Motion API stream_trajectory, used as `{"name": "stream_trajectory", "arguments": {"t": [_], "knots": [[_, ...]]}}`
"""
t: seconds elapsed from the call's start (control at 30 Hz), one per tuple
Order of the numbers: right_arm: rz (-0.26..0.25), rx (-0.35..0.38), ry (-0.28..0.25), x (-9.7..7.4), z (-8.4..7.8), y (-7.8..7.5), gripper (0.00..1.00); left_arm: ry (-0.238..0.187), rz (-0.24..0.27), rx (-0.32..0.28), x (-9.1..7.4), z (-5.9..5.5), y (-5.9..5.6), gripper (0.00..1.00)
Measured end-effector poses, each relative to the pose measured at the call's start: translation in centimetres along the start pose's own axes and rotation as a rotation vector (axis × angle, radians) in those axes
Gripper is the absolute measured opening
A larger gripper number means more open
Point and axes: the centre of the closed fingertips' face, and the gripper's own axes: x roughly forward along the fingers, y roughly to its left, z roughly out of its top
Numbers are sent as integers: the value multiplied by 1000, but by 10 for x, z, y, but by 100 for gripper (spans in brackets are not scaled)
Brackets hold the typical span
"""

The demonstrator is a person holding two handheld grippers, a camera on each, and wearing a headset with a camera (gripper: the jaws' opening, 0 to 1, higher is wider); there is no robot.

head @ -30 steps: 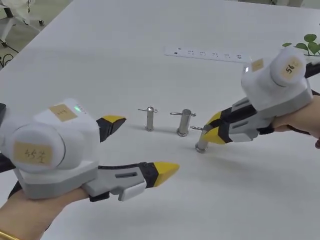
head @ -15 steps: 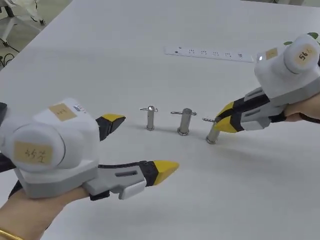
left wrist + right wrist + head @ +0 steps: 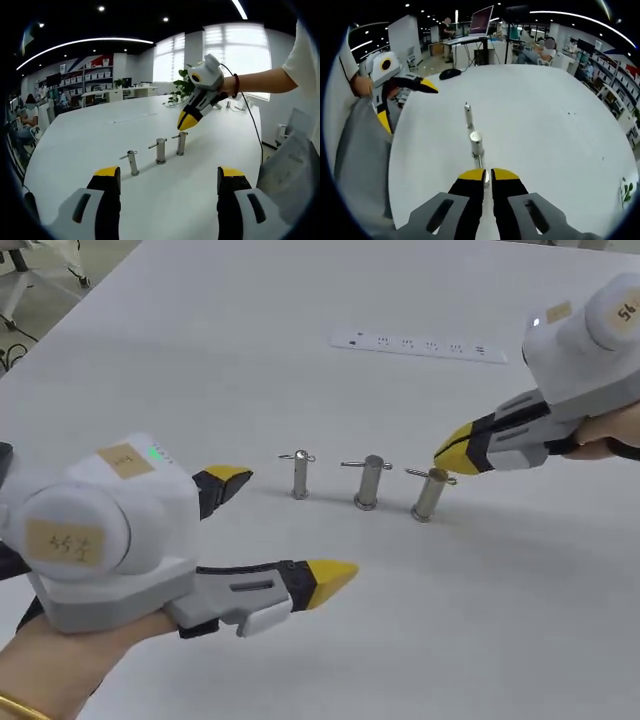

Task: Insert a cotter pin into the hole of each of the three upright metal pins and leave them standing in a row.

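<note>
- Three upright metal pins in a row on the white table point(image 3: 250, 340): left pin point(image 3: 300, 477), middle pin point(image 3: 368, 483), right pin point(image 3: 430, 493), each with a cotter pin point(image 3: 428, 475) crosswise near its top.
- Right gripper point(image 3: 452, 456) just beside the right pin's head, up and to its right; jaws almost together, nothing seen held.
- Left gripper point(image 3: 288, 526) spread wide, empty, well apart on the row's near-left side.
- Seemingly near done: long axes vertical, right gripper nearer, so any withdrawal best directed away from the row.
</note>
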Motion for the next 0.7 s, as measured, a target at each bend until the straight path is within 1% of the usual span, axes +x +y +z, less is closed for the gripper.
{"name": "stream_trajectory", "arguments": {"t": [0.03, 0.07, 0.1, 0.17, 0.2, 0.23, 0.33, 0.43, 0.47, 0.6, 0.67, 0.7], "knots": [[14, 28, 6, 0, -1, 8, 11, -1, 1, -1, 0, 0, 0, 79], [8, 43, -3, -1, -1, 10, 11, 0, 1, 0, 0, 0, 0, 79], [9, 31, -4, -2, -2, 14, 11, 0, 0, 1, 0, 0, 0, 79], [20, 50, 4, -2, -1, 21, 12, -3, 1, -3, 0, 1, 0, 79], [35, 68, 5, -2, -2, 22, 13, -1, 1, -4, 0, 1, 1, 79], [33, 73, 7, -2, -2, 24, 15, 4, 1, -2, 1, 0, 0, 78], [53, 94, 4, -1, -2, 30, 17, 8, 1, 2, 1, 0, 0, 78], [54, 92, 10, 0, -3, 36, 19, 9, 0, 1, 1, 0, 1, 78], [63, 105, 14, 2, -6, 27, 19, 10, 1, 1, 1, 0, 1, 78], [66, 104, 26, 7, -10, 25, 19, 9, 3, 0, 1, 0, 1, 78], [62, 78, 29, 10, -12, 24, 19, 11, 6, -2, 0, 0, 1, 78], [63, 79, 30, 11, -12, 22, 18, 11, 7, -2, 0, 0, 2, 78]]}}
